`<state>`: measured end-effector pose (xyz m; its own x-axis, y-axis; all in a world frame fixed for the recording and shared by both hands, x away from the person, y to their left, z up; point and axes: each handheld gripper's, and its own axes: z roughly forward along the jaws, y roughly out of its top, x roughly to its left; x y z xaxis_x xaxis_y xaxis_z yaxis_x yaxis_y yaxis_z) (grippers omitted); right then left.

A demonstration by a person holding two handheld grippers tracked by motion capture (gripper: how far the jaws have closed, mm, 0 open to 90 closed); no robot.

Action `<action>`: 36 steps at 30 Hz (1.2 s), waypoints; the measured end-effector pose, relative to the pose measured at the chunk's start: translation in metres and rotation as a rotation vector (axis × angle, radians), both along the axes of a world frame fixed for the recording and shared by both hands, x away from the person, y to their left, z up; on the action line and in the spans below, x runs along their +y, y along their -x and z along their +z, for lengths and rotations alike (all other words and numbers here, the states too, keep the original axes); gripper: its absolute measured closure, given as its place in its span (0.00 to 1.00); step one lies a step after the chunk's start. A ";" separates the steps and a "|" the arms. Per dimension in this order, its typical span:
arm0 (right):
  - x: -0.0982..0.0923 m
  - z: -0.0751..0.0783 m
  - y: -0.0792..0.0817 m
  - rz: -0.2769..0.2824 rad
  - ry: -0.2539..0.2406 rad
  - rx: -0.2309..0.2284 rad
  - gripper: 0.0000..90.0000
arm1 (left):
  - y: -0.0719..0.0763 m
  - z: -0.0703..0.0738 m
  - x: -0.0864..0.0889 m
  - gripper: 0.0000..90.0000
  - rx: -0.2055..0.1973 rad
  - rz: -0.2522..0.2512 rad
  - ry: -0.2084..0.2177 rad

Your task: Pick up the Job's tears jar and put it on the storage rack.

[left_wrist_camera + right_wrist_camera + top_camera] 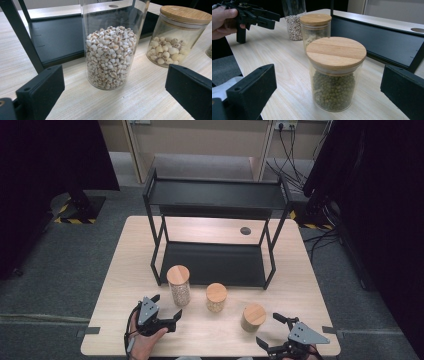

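Three glass jars with wooden lids stand in a row in front of a black rack [215,195]. The tall jar [178,285] holds pale grains [110,57]. The middle jar [216,297] holds larger white seeds [172,50]. The short jar [253,317] holds green beans [334,90]. My left gripper [167,305] is open and points at the tall jar from just short of it; its jaws [113,77] stand wide on either side, touching nothing. My right gripper [268,329] is open too and faces the short jar [335,53], which stands a little ahead of its jaws [328,82].
The two-shelf black rack stands mid-table behind the jars, its lower shelf [212,262] bare. A round cable hole [245,230] lies in the light wood table [125,270] behind it. Dark screens flank the table, and cables run on the floor at the back right.
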<state>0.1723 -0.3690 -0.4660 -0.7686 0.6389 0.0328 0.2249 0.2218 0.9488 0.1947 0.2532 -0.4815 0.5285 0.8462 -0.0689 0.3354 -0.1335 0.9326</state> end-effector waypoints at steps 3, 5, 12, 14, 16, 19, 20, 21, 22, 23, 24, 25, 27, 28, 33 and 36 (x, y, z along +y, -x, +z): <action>0.000 0.000 0.000 -0.002 0.000 0.002 0.01 | 0.000 0.000 0.000 0.02 0.000 0.000 0.000; 0.000 0.000 0.000 -0.001 0.000 0.003 0.01 | 0.000 0.000 0.000 0.02 0.000 -0.001 0.001; 0.000 -0.001 -0.001 0.001 0.000 0.005 0.01 | 0.000 0.000 0.000 0.02 -0.001 0.000 0.002; 0.001 -0.001 -0.001 0.000 -0.001 0.007 0.01 | 0.000 0.000 0.000 0.02 -0.001 0.000 0.002; 0.001 -0.001 -0.001 0.000 -0.002 0.008 0.01 | 0.000 -0.001 0.000 0.02 -0.001 0.000 0.002; 0.001 -0.001 -0.001 -0.001 -0.002 0.008 0.01 | 0.000 -0.001 -0.001 0.02 0.002 -0.004 -0.001; 0.001 -0.001 -0.001 -0.001 -0.002 0.008 0.01 | 0.000 -0.001 -0.001 0.02 0.002 -0.004 -0.001; 0.001 -0.001 -0.001 0.000 -0.002 0.009 0.01 | 0.000 -0.001 -0.001 0.02 0.002 -0.004 -0.001; 0.001 -0.001 -0.001 0.000 -0.002 0.009 0.01 | 0.000 0.000 -0.001 0.02 0.003 -0.004 -0.001; 0.001 -0.001 -0.001 0.000 -0.002 0.009 0.01 | 0.000 0.000 -0.001 0.02 0.003 -0.004 -0.002; 0.001 -0.001 -0.001 0.001 -0.001 0.009 0.01 | 0.000 0.000 -0.001 0.02 0.002 -0.004 -0.002; 0.001 -0.001 -0.001 0.001 -0.001 0.010 0.01 | 0.000 0.000 -0.002 0.02 0.002 -0.002 -0.001; 0.001 -0.001 -0.001 0.001 -0.001 0.011 0.01 | 0.000 -0.001 -0.002 0.02 0.002 -0.001 -0.001; 0.001 -0.001 -0.001 0.002 0.001 0.010 0.01 | 0.000 -0.001 -0.002 0.02 0.002 -0.001 0.000; 0.002 -0.001 -0.002 0.003 0.001 0.012 0.01 | -0.002 -0.001 -0.003 0.02 0.007 0.000 0.009; 0.001 -0.001 -0.002 0.002 -0.001 0.012 0.01 | -0.003 -0.001 -0.003 0.02 0.010 -0.002 0.011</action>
<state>0.1740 -0.3676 -0.4670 -0.7694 0.6374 0.0427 0.2361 0.2216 0.9461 0.1973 0.2499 -0.4823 0.5295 0.8442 -0.0839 0.3447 -0.1237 0.9305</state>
